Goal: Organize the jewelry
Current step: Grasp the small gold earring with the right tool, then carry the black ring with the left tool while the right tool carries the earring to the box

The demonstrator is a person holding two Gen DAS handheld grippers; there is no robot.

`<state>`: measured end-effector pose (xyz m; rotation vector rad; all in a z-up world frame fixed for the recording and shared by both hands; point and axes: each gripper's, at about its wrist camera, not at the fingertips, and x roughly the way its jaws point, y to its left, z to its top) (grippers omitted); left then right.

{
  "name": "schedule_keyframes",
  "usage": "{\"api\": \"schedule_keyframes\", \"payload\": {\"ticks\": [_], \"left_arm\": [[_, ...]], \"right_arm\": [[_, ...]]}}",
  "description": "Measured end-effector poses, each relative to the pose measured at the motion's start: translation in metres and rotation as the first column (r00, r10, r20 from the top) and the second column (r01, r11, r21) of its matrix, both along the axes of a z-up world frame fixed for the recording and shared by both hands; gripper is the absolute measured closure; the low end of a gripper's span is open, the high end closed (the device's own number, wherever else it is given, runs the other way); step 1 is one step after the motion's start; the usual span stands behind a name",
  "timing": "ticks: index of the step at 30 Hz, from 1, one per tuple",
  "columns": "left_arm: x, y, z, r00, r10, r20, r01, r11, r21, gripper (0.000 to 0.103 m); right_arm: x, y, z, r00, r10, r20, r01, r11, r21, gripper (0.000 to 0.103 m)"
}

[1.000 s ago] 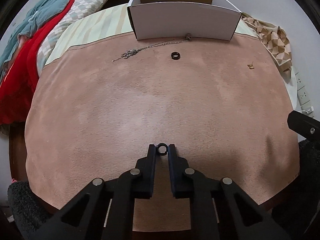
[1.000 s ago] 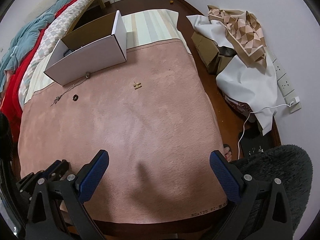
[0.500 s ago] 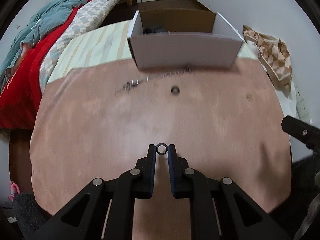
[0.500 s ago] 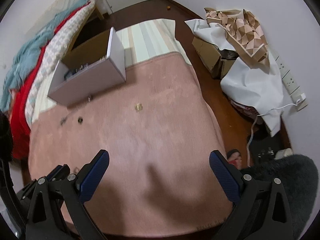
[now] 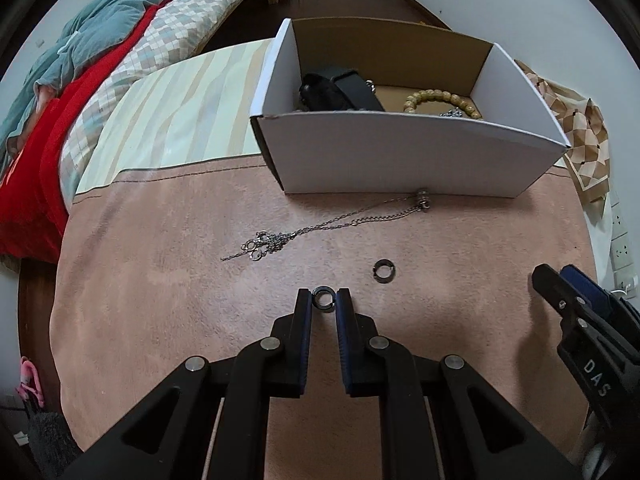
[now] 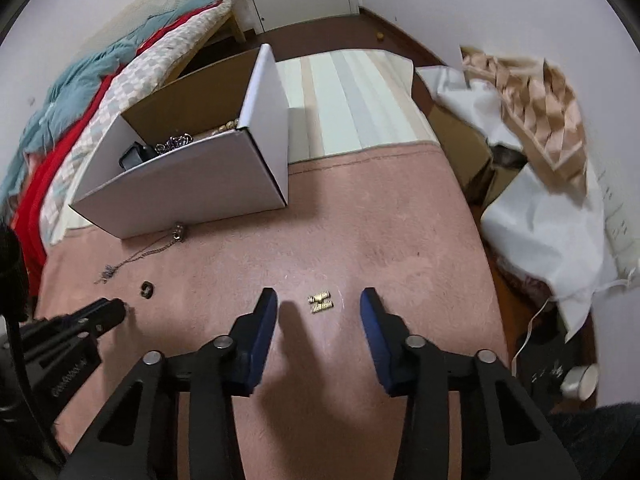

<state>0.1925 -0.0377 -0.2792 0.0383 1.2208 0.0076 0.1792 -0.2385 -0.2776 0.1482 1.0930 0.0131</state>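
My left gripper [image 5: 323,300] is shut on a small dark ring [image 5: 323,299] and holds it above the pink cloth. A second dark ring [image 5: 385,271] lies ahead to the right, and a silver chain necklace [image 5: 332,222] lies before the white box [image 5: 404,152]. The box holds a black strap [image 5: 340,90] and a bead bracelet [image 5: 440,100]. My right gripper [image 6: 318,305] is open, its fingers on either side of a pair of small gold earrings [image 6: 321,303] on the cloth. The left gripper also shows in the right wrist view [image 6: 120,309].
The pink cloth [image 5: 160,300] covers a table; a striped cloth [image 6: 352,96] lies beyond it. Bedding [image 5: 80,92] is at the left. Cardboard boxes and draped fabric [image 6: 532,120] stand at the right, with wall sockets [image 5: 622,248] near.
Both grippers have moved forward toward the box. The left one still holds the ring. The right one has narrowed and now brackets the gold earrings.
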Motion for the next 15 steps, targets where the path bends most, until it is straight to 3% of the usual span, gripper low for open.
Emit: {"api": "schedule_keyframes", "payload": {"ticks": [4, 15], "left_arm": [[0.0015, 0.0037, -0.0027, 1.000, 0.006, -0.005, -0.006, 1.000, -0.008, 0.094], [-0.0071, 0.0064, 0.0059, 1.000, 0.018, 0.007, -0.018, 1.000, -0.023, 0.094]], "right_arm": [[-0.0039, 0.0085, -0.0001, 0.999, 0.018, 0.032, -0.014, 0.994, -0.111, 0.091], [-0.0077, 0.0063, 0.0024, 0.998, 0.035, 0.053, -0.029, 0.993, -0.117, 0.092]]}}
